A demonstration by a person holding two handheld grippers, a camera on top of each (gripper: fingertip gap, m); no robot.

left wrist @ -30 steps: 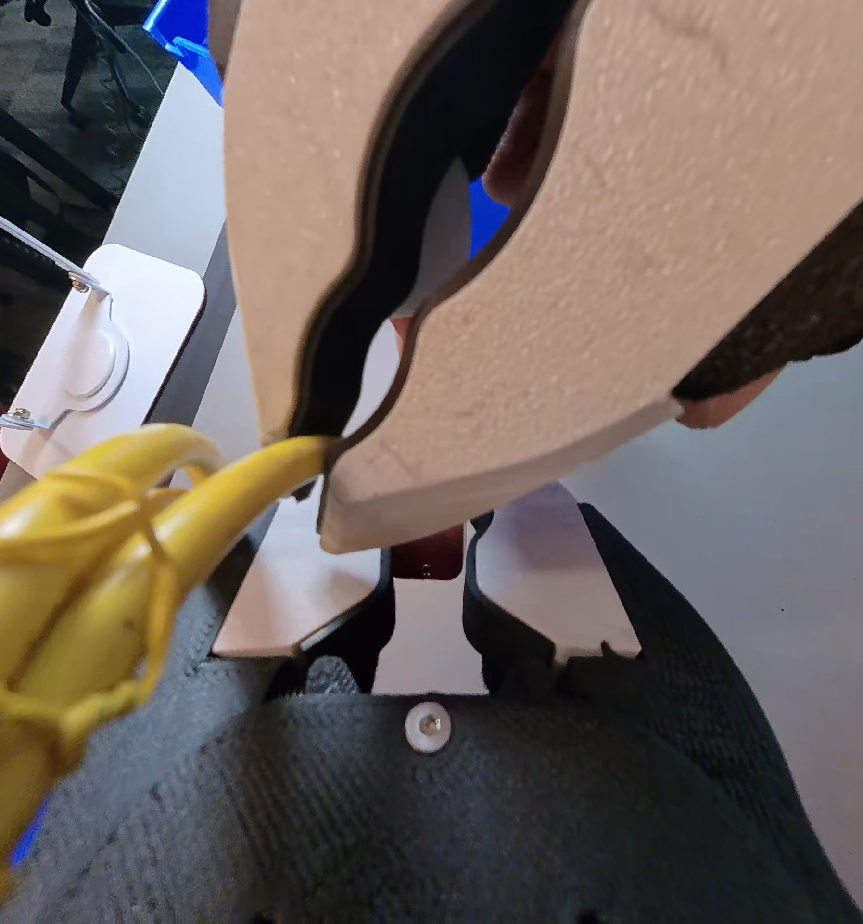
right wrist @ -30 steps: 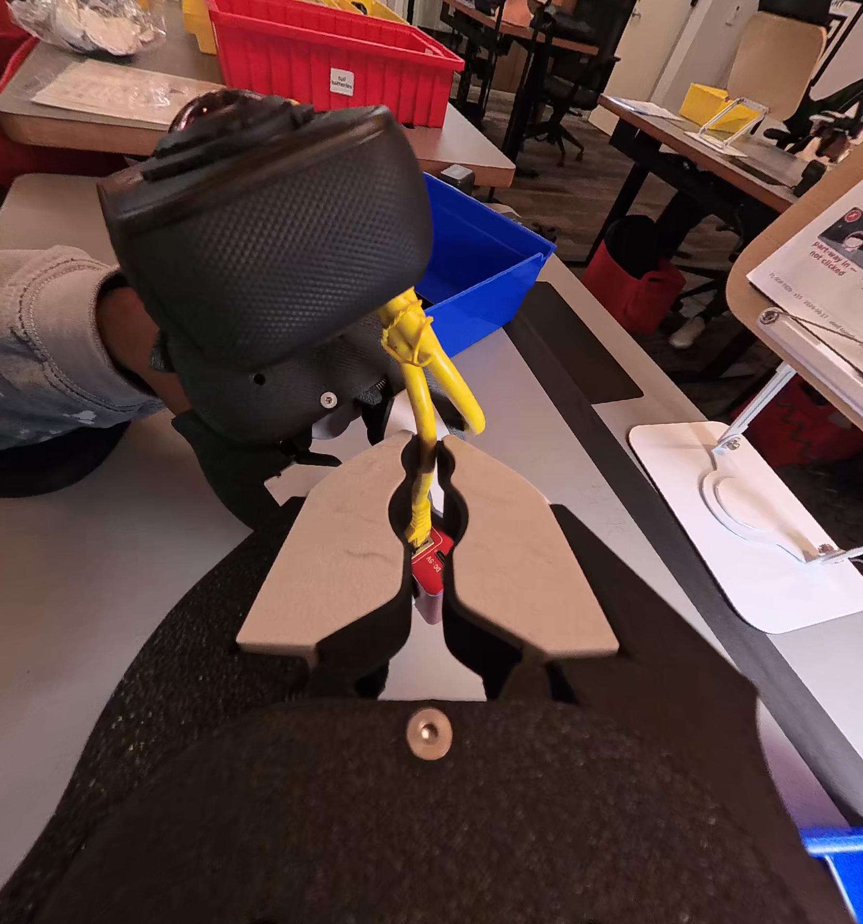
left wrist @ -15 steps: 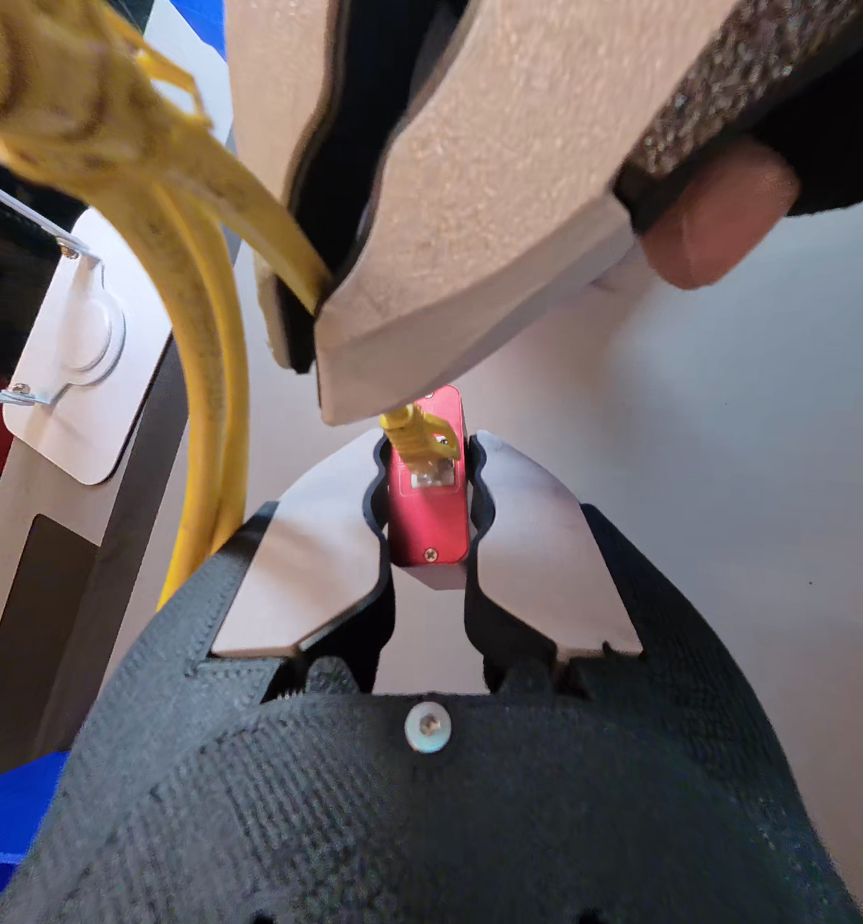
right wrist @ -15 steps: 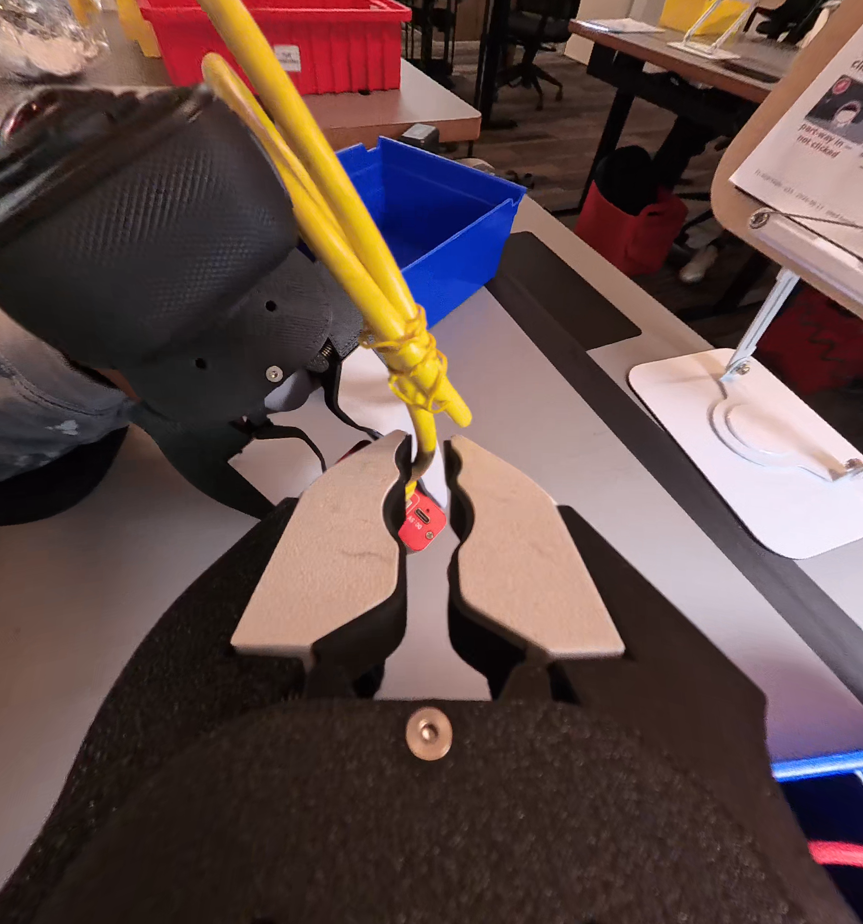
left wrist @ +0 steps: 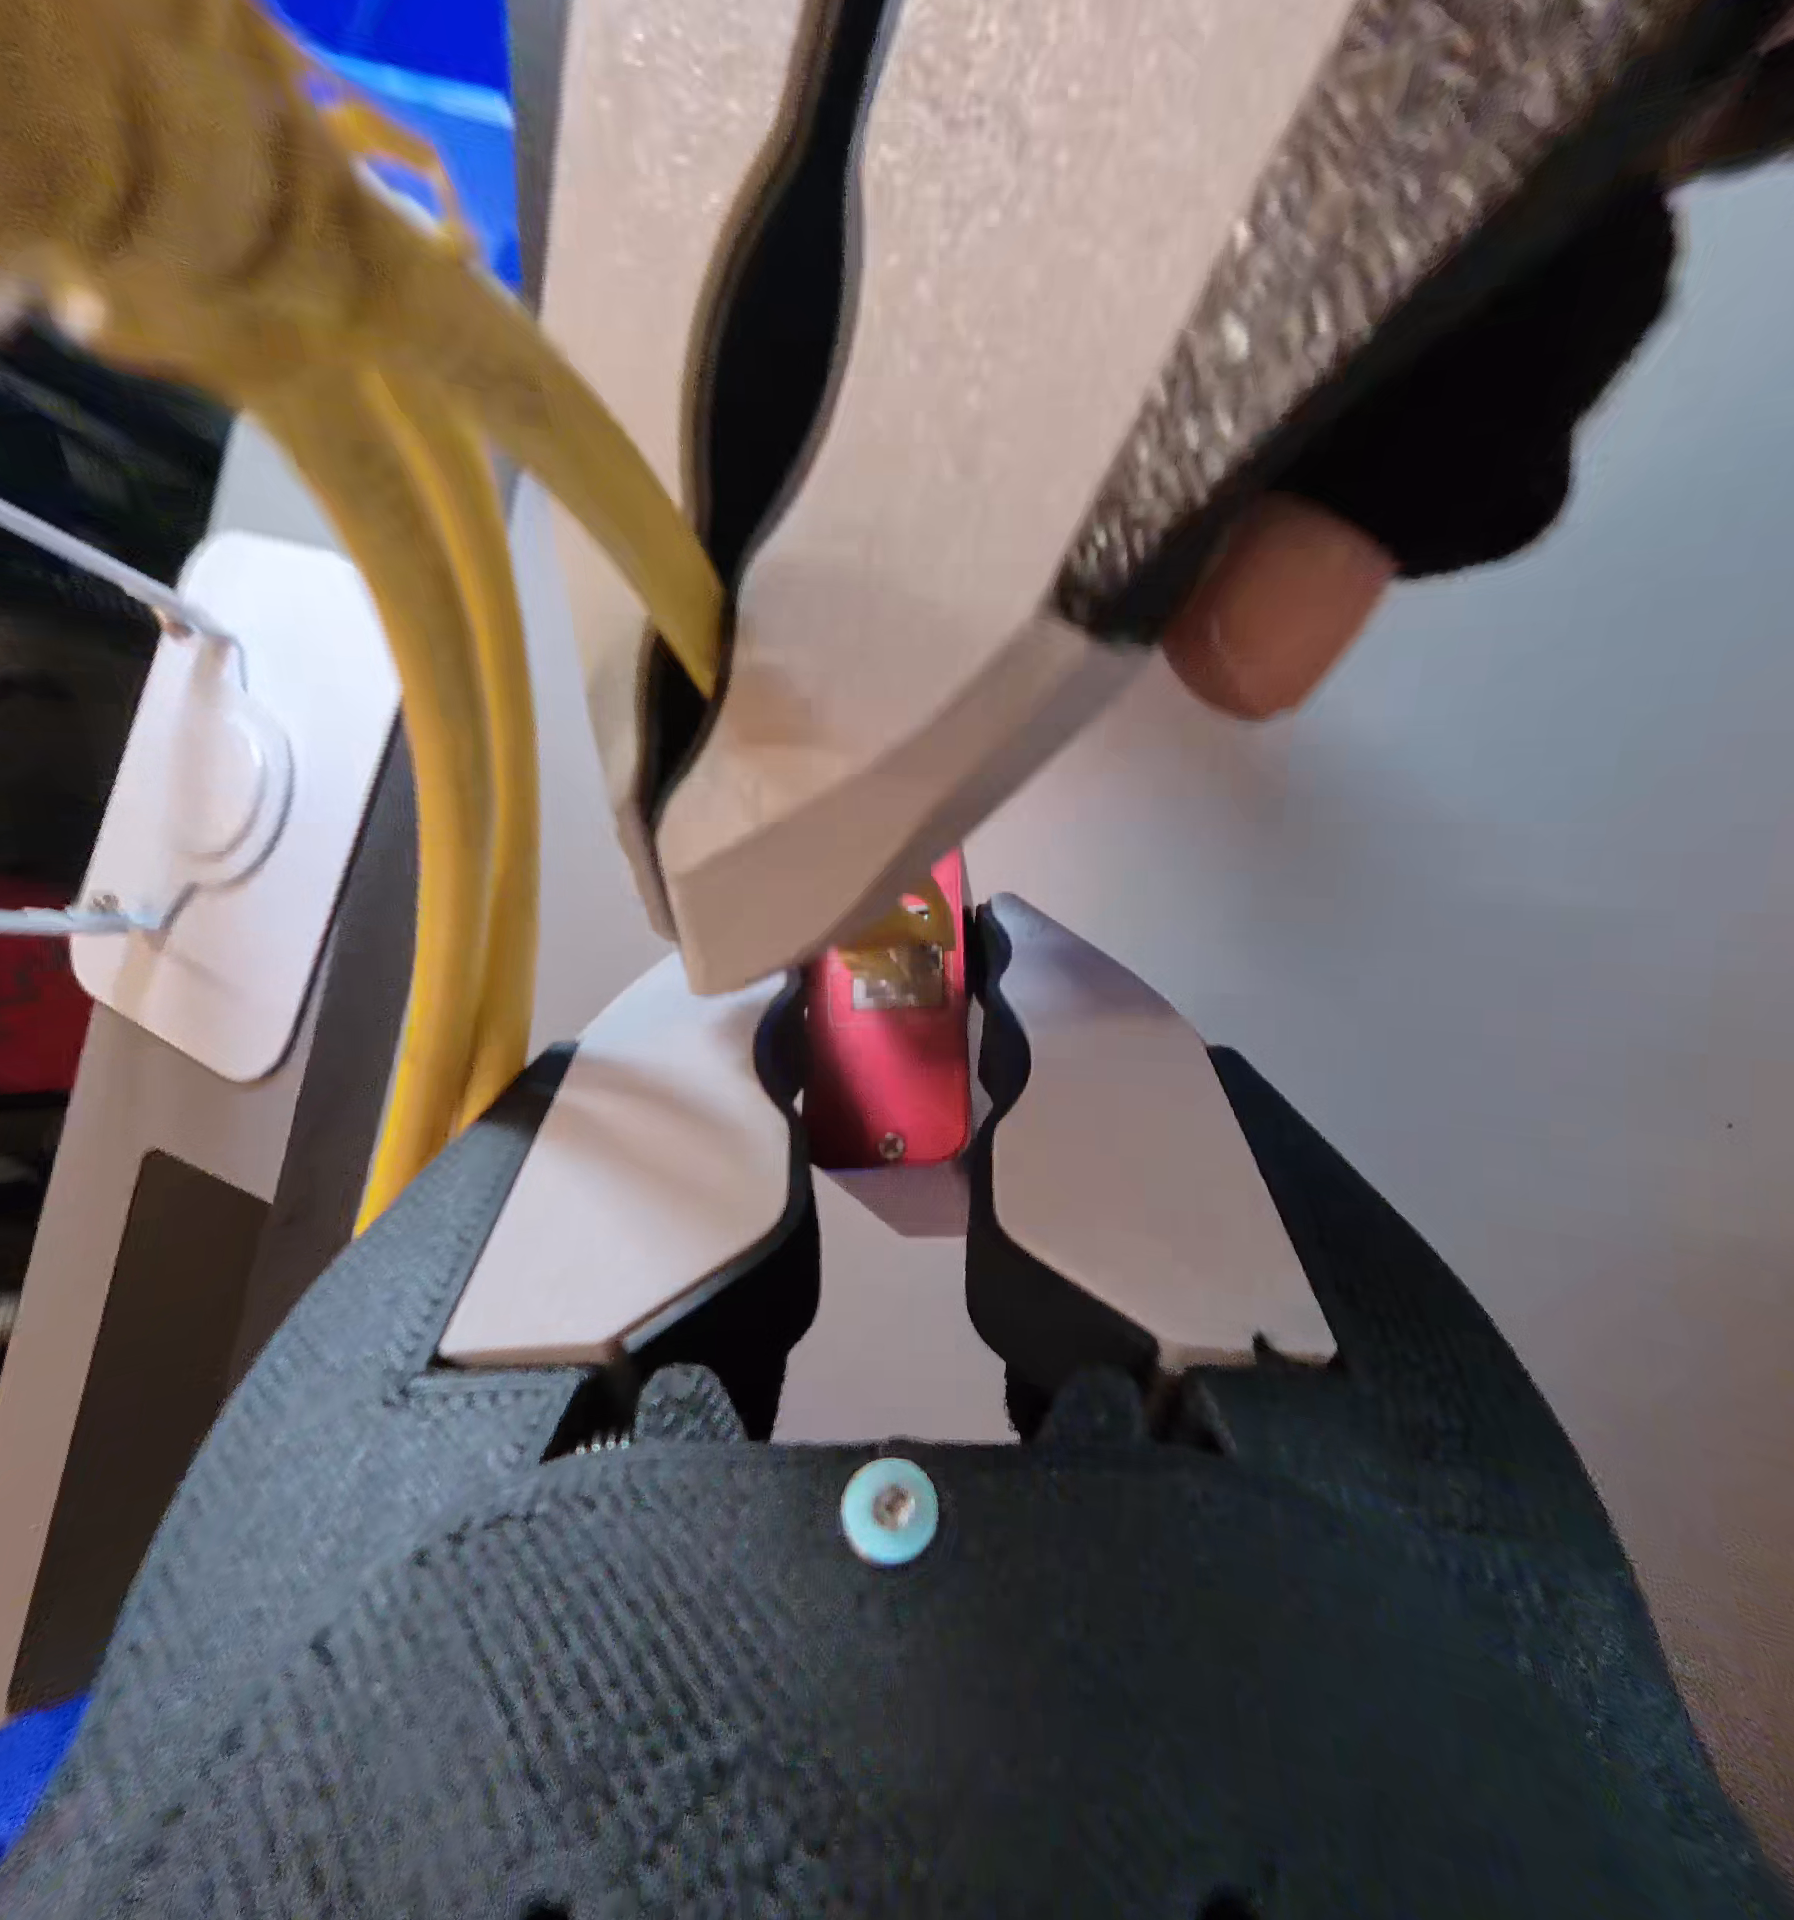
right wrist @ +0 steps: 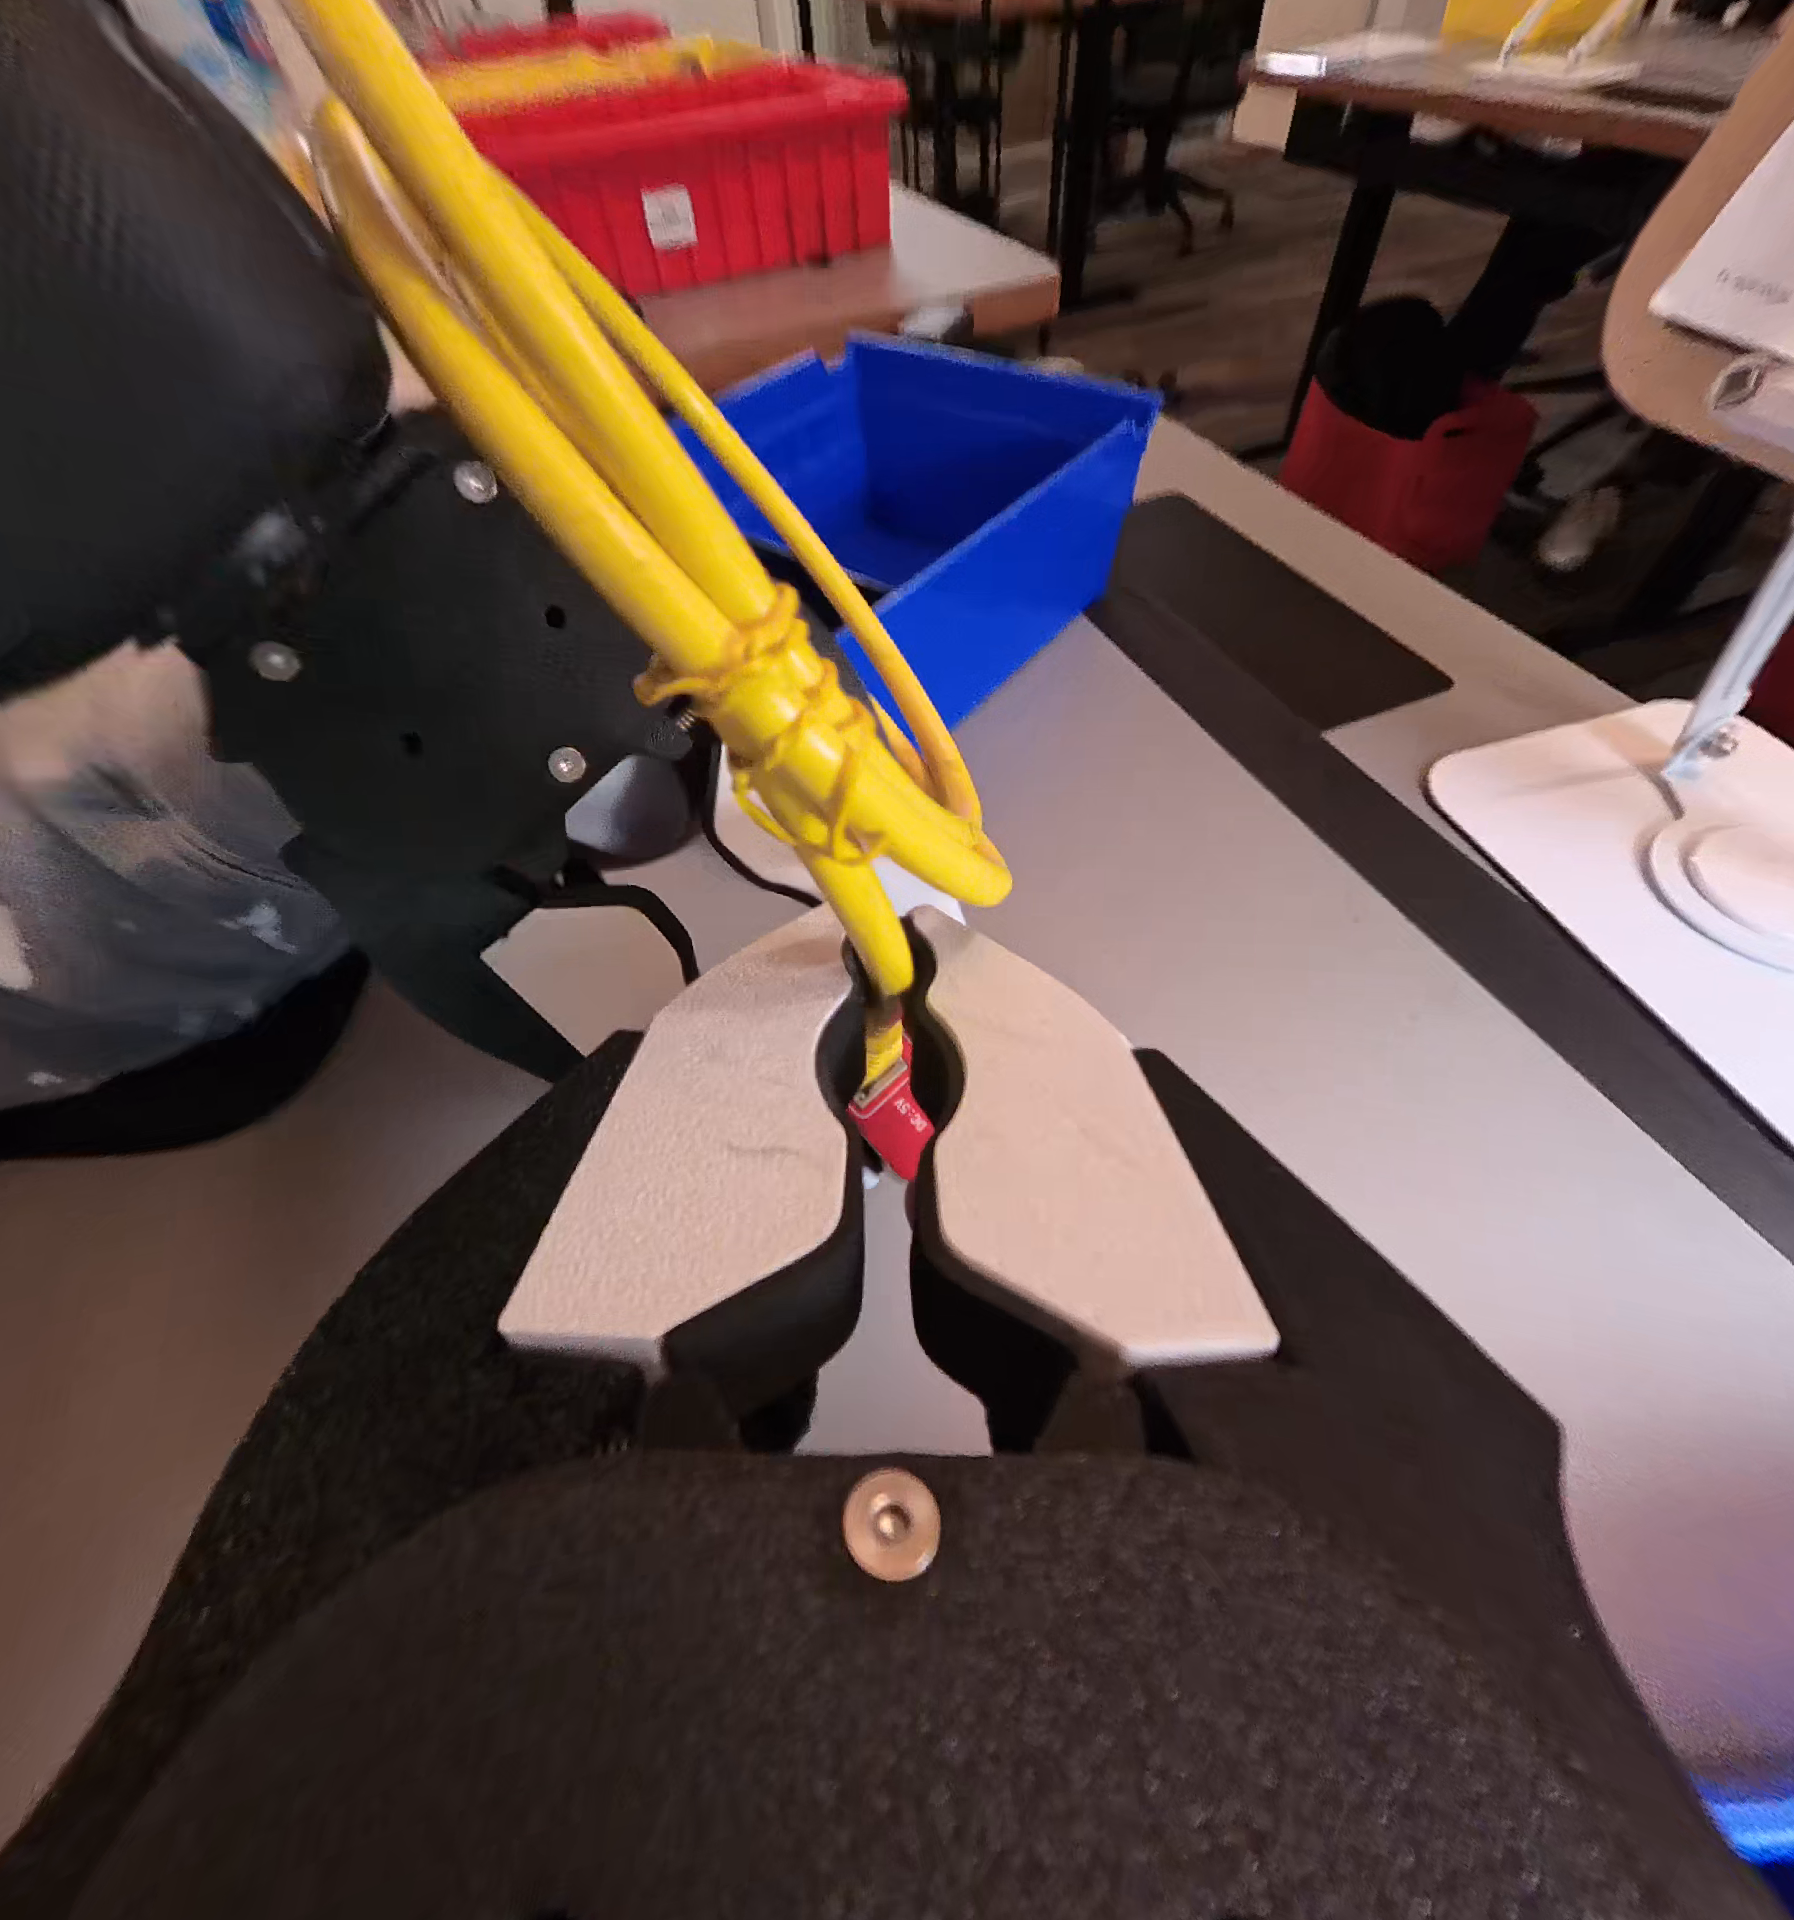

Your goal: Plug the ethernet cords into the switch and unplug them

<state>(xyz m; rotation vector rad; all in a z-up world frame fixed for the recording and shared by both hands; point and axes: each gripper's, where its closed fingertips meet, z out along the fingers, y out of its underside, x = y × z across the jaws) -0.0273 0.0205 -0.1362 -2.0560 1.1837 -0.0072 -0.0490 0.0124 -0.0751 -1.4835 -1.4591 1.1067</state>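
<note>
Grippers meeting over the red switch (left wrist: 888, 1081).
Left gripper (left wrist: 882, 1049) clamps it; right gripper (right wrist: 888, 1039) pinches the yellow cord (right wrist: 877, 935); only the right view shows the blue bin (right wrist: 976, 499).

Soft indoor light is falling evenly across the grey table (right wrist: 1236, 935), with no hard shadows; only a faint dark patch is lying under the right gripper (left wrist: 727, 831) in the left wrist view. The yellow cable bundle (left wrist: 145, 187) at that view's top left corner is smearing out of focus, very close to the lens. A mild sheen is showing on the left gripper (left wrist: 882, 1049) fingers (left wrist: 1111, 1143). In the right wrist view, the red bin (right wrist: 706, 166) and far desks are blurring, and the blue bin (right wrist: 934, 488) is slightly soft. Both wide-angle views are bending lines near the edges.
</note>
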